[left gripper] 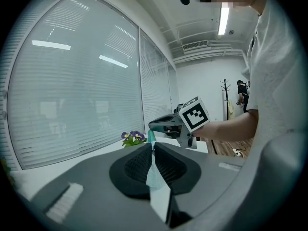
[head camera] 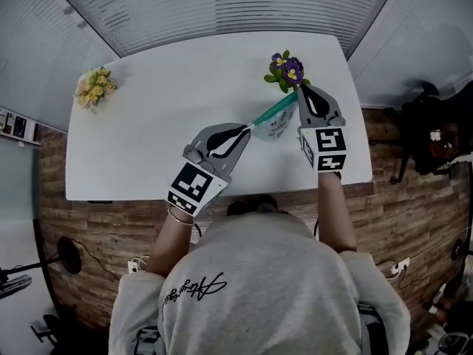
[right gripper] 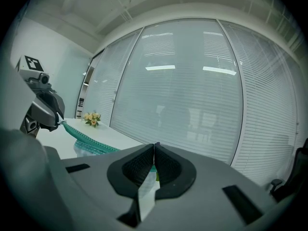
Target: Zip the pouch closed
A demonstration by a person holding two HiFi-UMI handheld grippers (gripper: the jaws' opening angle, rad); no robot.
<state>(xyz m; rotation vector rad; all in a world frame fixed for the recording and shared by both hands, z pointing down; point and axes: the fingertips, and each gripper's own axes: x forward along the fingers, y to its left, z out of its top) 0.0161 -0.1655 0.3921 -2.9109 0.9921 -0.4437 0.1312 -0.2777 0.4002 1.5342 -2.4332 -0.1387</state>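
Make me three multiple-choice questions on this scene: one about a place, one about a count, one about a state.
1. Where is the pouch?
A. In the person's lap
B. On the floor
C. Stretched between the left gripper and the right gripper

2. How many flower bunches stand on the table?
A. Two
B. One
C. Four

3. How do the left gripper's jaws stand?
A. Wide apart
B. Shut on the pouch
C. Shut on a flower stem

Answers:
1 C: each gripper pinches one end of the teal pouch.
2 A: there is a yellow bunch at the left and a purple bunch at the right.
3 B: the left gripper view shows teal fabric pinched between the closed jaws.
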